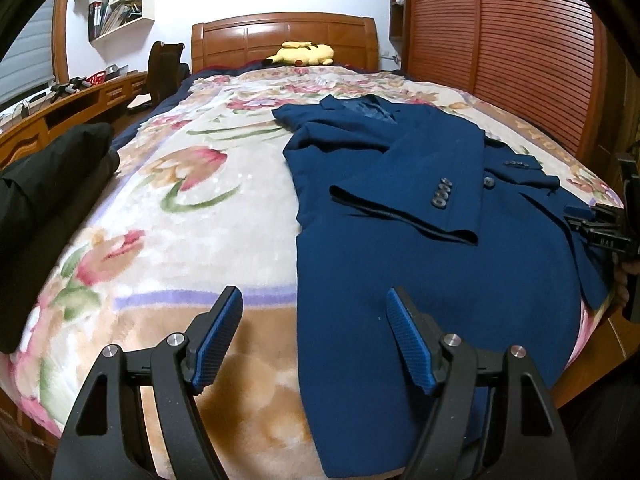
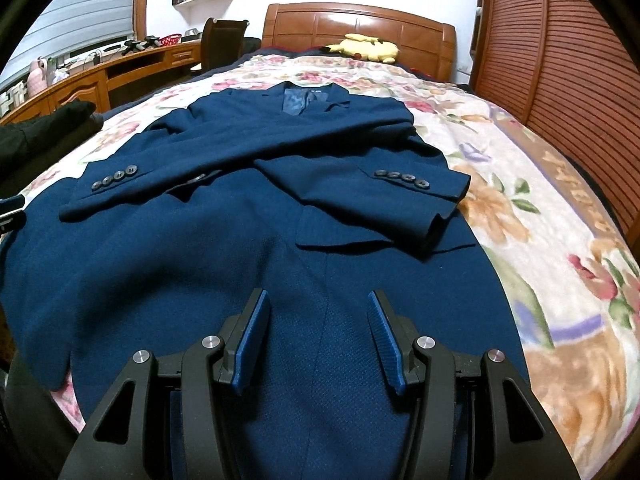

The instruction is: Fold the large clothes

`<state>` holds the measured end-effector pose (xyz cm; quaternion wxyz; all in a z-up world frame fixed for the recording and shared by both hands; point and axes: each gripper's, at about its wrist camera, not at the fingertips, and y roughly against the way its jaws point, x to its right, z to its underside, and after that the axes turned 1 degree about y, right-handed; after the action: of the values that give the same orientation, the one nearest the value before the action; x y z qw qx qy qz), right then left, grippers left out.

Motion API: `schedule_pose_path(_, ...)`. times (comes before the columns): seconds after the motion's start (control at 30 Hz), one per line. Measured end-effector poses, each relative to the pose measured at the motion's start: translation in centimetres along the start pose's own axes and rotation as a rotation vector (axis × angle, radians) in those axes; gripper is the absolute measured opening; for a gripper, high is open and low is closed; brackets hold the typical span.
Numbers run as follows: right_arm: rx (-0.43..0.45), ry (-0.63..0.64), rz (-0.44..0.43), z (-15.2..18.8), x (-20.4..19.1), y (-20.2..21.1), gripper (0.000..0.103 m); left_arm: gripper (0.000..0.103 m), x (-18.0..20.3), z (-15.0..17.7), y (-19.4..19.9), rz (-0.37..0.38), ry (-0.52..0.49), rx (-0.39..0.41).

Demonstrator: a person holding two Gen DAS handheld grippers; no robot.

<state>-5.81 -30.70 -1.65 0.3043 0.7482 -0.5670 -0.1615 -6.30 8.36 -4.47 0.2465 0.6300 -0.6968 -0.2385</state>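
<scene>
Now, coat (image 2: pixel 248 264): we see it flat on the bed's blanket (image 2: pixel 532 216).
Collar label: unreadable.
Blanket lettering: illegible.
Left gripper (image 1: pixel 314 340): spread, empty.
Right gripper (image 2: pixel 318 340): spread above the coat.

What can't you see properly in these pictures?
- Blue coat: its near hem is hidden behind the right tool in the right wrist view.
- Books on the wall shelf: too small to read, left wrist view.
- Black garment: cut off by the left edge.

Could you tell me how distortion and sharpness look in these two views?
Left wrist view: fisheye bulges the bed, corners vignetted black, jacket sharp. Right wrist view: the same curvature bends the slatted wardrobe; the headboard shows glare.
</scene>
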Motion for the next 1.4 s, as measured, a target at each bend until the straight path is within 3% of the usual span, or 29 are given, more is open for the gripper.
schedule_pose_path(0.4, -0.015, -0.001, -0.011, 0.0, 0.4, 0.2, 0.056, 0.075, -0.6, 1.1, 0.4, 0.044, 0.044, 0.004)
schedule_pose_path(0.83, -0.082, 0.046, 0.042, 1.2, 4.4, 3.6, 0.056, 0.075, -0.1, 2.8, 2.0, 0.084, 0.008, 0.010)
schedule_pose_path(1.1, -0.087, 0.008, 0.082, 2.6, 5.8, 5.7, 0.056, 0.059, -0.1, 3.3, 2.7, 0.122, 0.008, 0.003)
schedule_pose_path(1.4, -0.087, -0.037, 0.104, 3.1, 6.7, 6.3, 0.057, 0.059, 0.5, 4.0, 2.9, 0.124, -0.020, -0.007)
